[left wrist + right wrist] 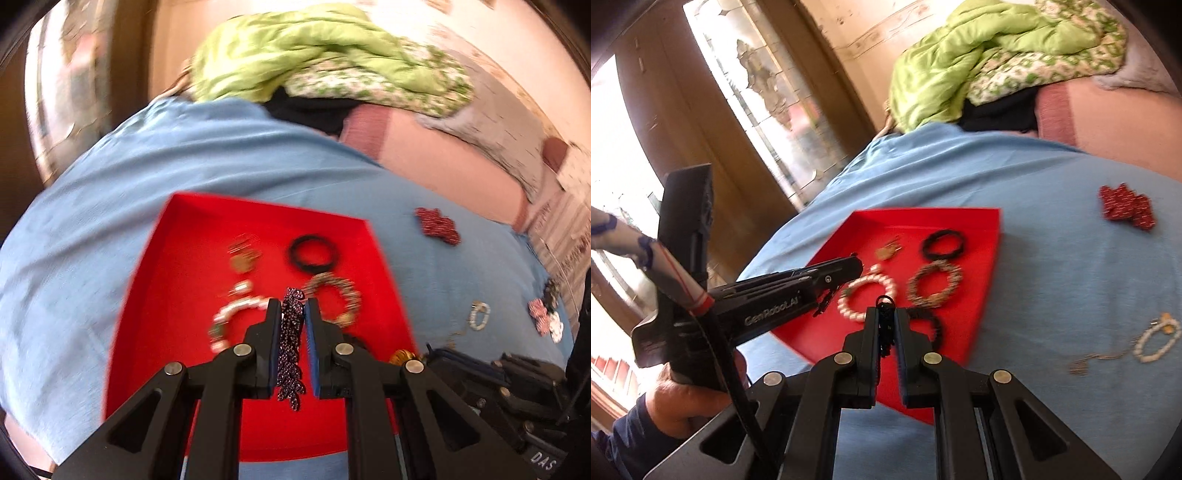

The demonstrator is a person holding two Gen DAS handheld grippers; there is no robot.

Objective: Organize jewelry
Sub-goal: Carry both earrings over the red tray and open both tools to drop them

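Both grippers are loaded over the tray (147, 295): my left gripper (289, 306) pinches a purple strand (290, 347), my right gripper (886, 314) pinches a black piece (885, 325). Next I'd guess lower, release onto bare red, clear of the bangles (936, 283).

A bed covered by a light blue sheet (997, 177) fills most of both views. At its far end lies a crumpled bright green quilt (960, 48), its green-and-white patterned underside (369, 81) turned outward, resting on something black (310, 114). A pink mattress edge (1115, 122) shows beside the sheet. Beyond the bed stand a cream wall (857, 26), a brown wooden frame (701, 122) and a bright glass pane (764, 88).
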